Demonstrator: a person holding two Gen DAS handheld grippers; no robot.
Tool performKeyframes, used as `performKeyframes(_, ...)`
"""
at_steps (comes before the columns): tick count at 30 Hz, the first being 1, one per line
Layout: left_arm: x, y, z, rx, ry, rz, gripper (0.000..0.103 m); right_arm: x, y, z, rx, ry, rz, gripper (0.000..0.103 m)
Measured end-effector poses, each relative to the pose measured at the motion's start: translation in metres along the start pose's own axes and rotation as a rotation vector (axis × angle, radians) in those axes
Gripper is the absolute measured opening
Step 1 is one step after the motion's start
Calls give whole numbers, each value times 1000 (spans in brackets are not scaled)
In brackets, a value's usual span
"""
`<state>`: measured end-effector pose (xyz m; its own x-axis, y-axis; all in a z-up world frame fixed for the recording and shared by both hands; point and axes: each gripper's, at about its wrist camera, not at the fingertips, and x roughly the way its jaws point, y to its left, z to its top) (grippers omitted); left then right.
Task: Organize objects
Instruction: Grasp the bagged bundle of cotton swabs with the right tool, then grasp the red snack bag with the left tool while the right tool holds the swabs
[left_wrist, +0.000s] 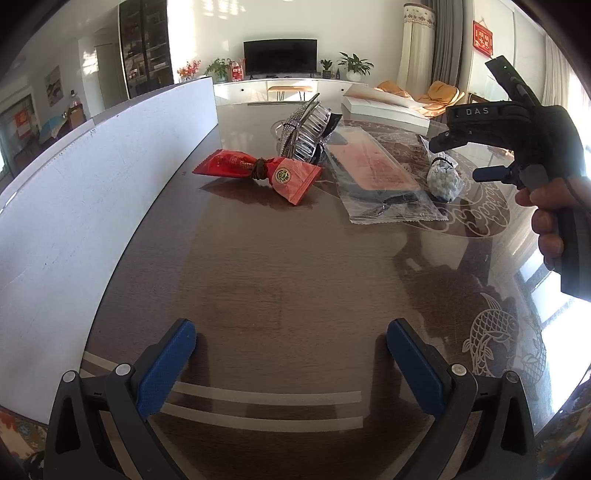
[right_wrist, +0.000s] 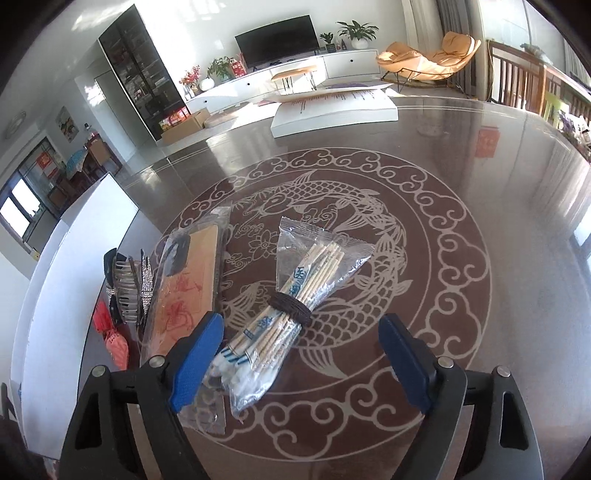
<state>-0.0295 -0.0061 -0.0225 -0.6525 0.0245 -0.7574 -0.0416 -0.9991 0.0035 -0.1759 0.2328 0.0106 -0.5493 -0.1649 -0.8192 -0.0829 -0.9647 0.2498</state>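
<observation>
Left wrist: left tongs (left_wrist: 290, 365) spread wide over bare desk (left_wrist: 258, 266); red packet (left_wrist: 258, 171) beyond, beside hair clips (left_wrist: 308, 134) | Right wrist: right tongs (right_wrist: 301, 360) spread, straddling cotton-swab pack (right_wrist: 291, 306) lying on desk.

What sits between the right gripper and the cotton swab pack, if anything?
Nothing visible blocks it. The right gripper is open, and the cotton swab pack lies on the table between its fingers. The bagged phone case lies just left of the pack, beside the left finger, not in the way.
</observation>
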Motion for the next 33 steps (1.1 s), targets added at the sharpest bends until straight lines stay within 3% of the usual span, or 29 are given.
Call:
performKeyframes(4, 0, 0, 0, 0, 1, 0, 103, 22, 21, 1, -86, 41, -68, 70)
performKeyframes(6, 0, 0, 0, -1, 2, 0, 103, 22, 30, -6, -175, 29, -95, 53)
performKeyframes(7, 0, 0, 0, 0, 2, 0, 103, 20, 32, -11, -205, 23, -102, 37)
performKeyframes(8, 0, 0, 0, 0, 3, 0, 103, 16, 31, -18, -235, 18, -117, 31)
performKeyframes(18, 1, 0, 0, 0, 1, 1, 103, -42, -5, -99, -393, -55, -114, 30)
performKeyframes(19, 1, 0, 0, -1, -1, 2, 103, -44, -8, -102, -389, -62, -104, 32)
performKeyframes(21, 1, 0, 0, -2, -4, 4, 103, -46, -15, -104, -368, -67, -87, 46)
performKeyframes(23, 1, 0, 0, -3, -5, 5, 103, -45, -21, -107, -341, -62, -73, 80)
performKeyframes(27, 2, 0, 0, -6, -5, 6, 103, -39, -25, -106, -333, -56, -40, 86)
performKeyframes(31, 1, -1, 4, -22, 53, 10, 103, -35, -15, -107, -372, -46, -83, 96)
performKeyframes(33, 3, 2, 14, -78, 83, -49, 103, -37, -15, -108, -370, -43, -85, 97)
